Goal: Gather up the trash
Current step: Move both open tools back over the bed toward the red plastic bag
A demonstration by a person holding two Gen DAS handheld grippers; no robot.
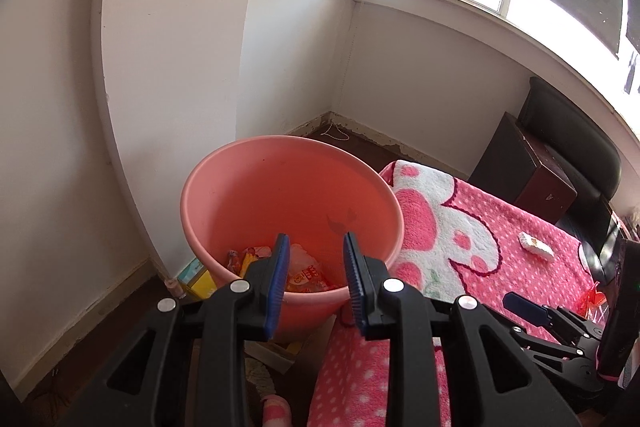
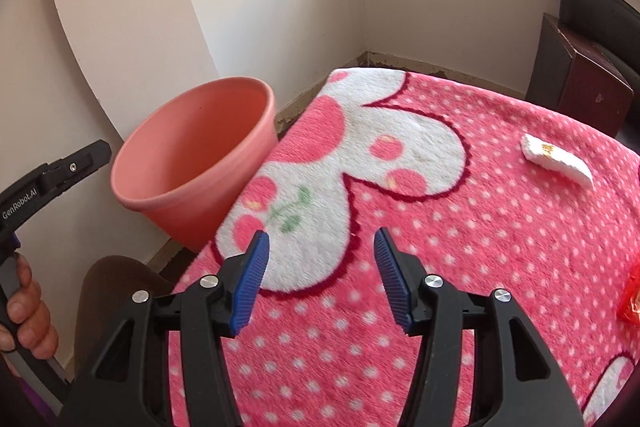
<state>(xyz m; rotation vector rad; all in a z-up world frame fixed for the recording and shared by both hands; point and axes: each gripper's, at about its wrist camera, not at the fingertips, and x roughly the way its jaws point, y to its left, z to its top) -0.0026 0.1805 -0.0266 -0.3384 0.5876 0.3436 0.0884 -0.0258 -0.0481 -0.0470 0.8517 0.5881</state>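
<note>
A salmon-pink bucket (image 1: pixel 288 195) stands on the floor beside the blanket-covered surface, with several wrappers (image 1: pixel 304 273) lying at its bottom. My left gripper (image 1: pixel 316 247) hangs over the bucket's near rim, open, with nothing between its blue pads. My right gripper (image 2: pixel 320 247) hovers open and empty above the pink polka-dot blanket (image 2: pixel 460 247). A crumpled white paper scrap (image 2: pixel 556 163) lies on the blanket at the far right; it also shows as the white scrap (image 1: pixel 536 246) in the left wrist view. A red wrapper (image 2: pixel 631 297) peeks in at the right edge. The bucket (image 2: pixel 192 163) sits left of the blanket.
White walls close in behind the bucket, and a window runs along the top. A dark brown box (image 2: pixel 580 83) and a black chair (image 1: pixel 572 135) stand behind the blanket. A yellow carton (image 1: pixel 198 281) lies on the floor by the bucket. A hand (image 2: pixel 28 307) grips the left tool's handle.
</note>
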